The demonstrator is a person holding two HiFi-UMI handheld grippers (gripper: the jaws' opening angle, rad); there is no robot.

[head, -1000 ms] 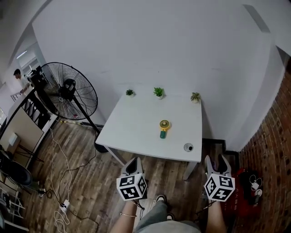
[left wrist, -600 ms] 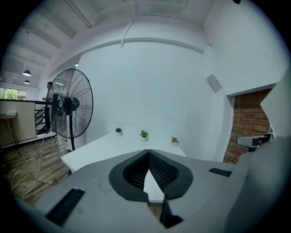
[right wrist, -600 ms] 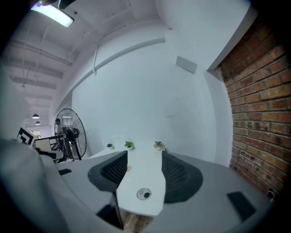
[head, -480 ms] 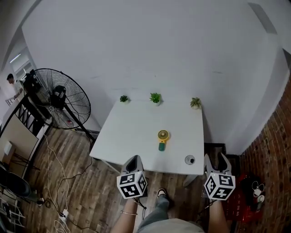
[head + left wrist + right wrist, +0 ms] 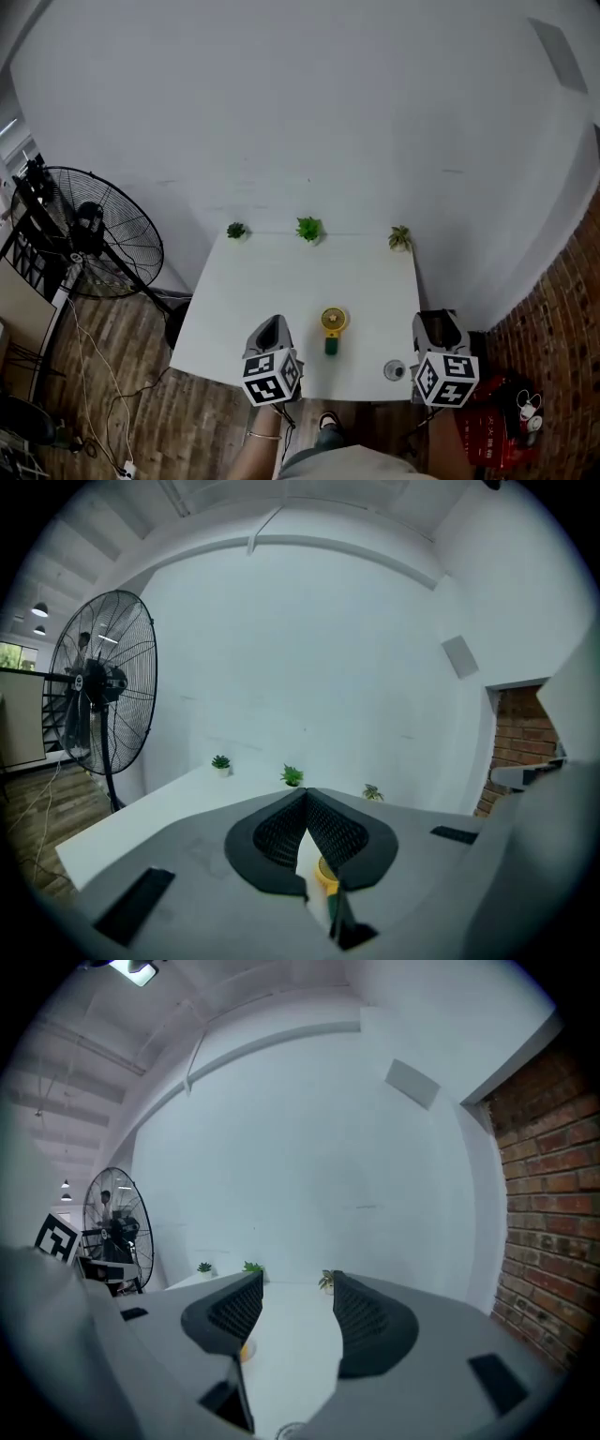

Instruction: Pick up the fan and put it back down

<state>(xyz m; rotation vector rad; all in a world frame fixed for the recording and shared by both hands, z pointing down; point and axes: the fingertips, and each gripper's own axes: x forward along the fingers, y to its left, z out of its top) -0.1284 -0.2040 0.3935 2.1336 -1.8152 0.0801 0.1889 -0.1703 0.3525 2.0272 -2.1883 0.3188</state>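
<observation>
Fan (image 5: 331,328), yellow head and green handle, lying on white table (image 5: 272,281) near its front edge, between both claws, left gripper (image 5: 273,326) clenched tip to tip on nothing, right gripper (image 5: 438,319) spread apart, empty, black-and-white square markers on each cube

White surface (image 5: 272,291) set against the wall. Three small potted plants stand along the far edge: left plant (image 5: 235,230), middle plant (image 5: 308,229), right plant (image 5: 400,237). Yellow-green handheld fan (image 5: 332,330) lies flat near front middle. Small round object (image 5: 394,370) near front right corner, apart from it.
</observation>
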